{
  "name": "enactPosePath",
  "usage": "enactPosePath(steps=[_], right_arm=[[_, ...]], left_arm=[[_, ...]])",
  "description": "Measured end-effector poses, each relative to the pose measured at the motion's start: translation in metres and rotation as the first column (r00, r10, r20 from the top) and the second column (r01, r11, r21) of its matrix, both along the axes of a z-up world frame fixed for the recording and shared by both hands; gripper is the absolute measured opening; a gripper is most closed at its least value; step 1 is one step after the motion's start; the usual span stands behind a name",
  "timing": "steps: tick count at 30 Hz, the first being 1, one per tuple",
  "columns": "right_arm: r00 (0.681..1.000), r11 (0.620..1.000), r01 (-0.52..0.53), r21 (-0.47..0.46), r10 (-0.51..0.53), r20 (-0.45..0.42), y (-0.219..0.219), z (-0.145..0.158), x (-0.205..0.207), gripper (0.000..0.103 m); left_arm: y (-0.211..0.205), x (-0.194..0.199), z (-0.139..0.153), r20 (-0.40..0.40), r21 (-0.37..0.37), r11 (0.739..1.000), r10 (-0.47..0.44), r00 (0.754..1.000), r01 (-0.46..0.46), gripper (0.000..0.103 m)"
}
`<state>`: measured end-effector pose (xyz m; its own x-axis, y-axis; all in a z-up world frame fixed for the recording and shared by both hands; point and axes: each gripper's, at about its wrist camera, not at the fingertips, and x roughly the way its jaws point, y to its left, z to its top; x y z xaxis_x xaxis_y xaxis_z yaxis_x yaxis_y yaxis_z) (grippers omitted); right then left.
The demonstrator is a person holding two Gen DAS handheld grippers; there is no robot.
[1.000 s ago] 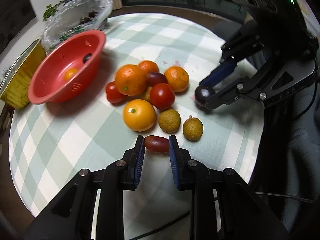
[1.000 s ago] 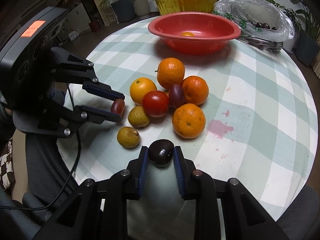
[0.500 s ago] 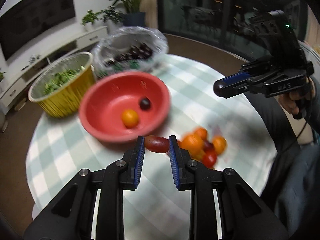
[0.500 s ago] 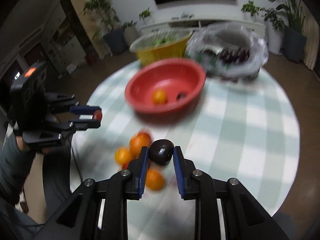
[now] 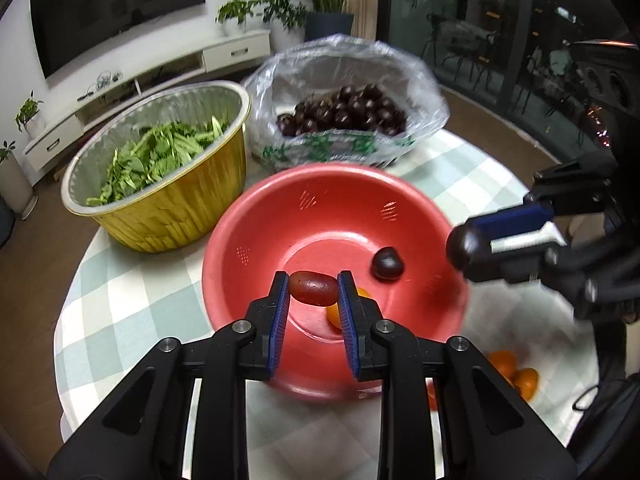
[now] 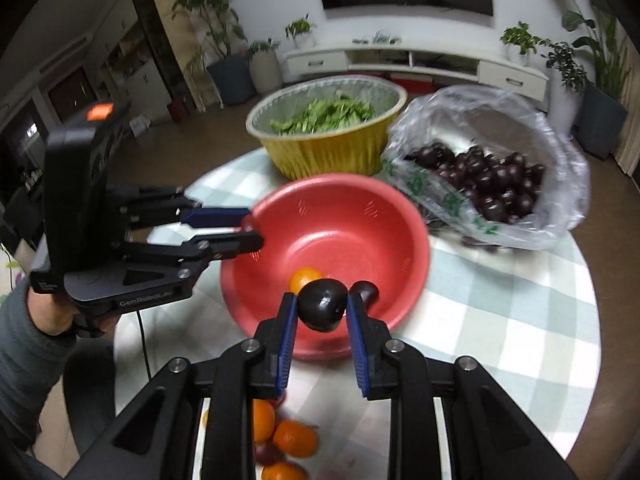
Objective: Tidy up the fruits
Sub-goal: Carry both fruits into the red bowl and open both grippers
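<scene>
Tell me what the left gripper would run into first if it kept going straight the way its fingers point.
Most likely the inner wall of the red bowl. The left gripper, shut on a small red fruit, points into the bowl from above. Depth is unclear, so the exact contact spot is a guess.

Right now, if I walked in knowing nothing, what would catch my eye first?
Probably the red bowl mid-table, with both grippers poised over it: the left gripper clamps an oblong red tomato, and the right gripper clamps a dark plum. Behind the bowl stand a gold foil tub of greens and a plastic bag of dark cherries.
</scene>
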<state>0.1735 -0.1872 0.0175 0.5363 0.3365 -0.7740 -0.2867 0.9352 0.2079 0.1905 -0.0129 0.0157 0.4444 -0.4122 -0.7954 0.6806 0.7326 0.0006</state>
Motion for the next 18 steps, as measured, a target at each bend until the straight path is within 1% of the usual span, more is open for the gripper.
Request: enactPosePath(steps=[5, 10, 18], right_arm=[[0.999, 0.999, -0.023, -0.048, 0.021, -0.041, 0.016, -0.021, 0.019, 0.027], [0.996, 0.996, -0.039, -0.083, 0.033, -0.077, 0.026, -0.038, 0.032, 0.027], [0.992, 0.988, -0.067, -0.138, 0.052, -0.114, 0.035, -0.055, 0.040, 0.027]], left_arm=[[-0.013, 0.020, -0.025, -0.031, 0.032, 0.999, 0.005, 0.999, -0.004, 0.023], [-0.023, 0.025, -0.037, -0.030, 0.060, 0.998, -0.004, 1.000, 0.006, 0.023], [-0.025, 0.035, -0.057, -0.049, 0.091, 0.996, 0.018, 0.999, -0.013, 0.023]])
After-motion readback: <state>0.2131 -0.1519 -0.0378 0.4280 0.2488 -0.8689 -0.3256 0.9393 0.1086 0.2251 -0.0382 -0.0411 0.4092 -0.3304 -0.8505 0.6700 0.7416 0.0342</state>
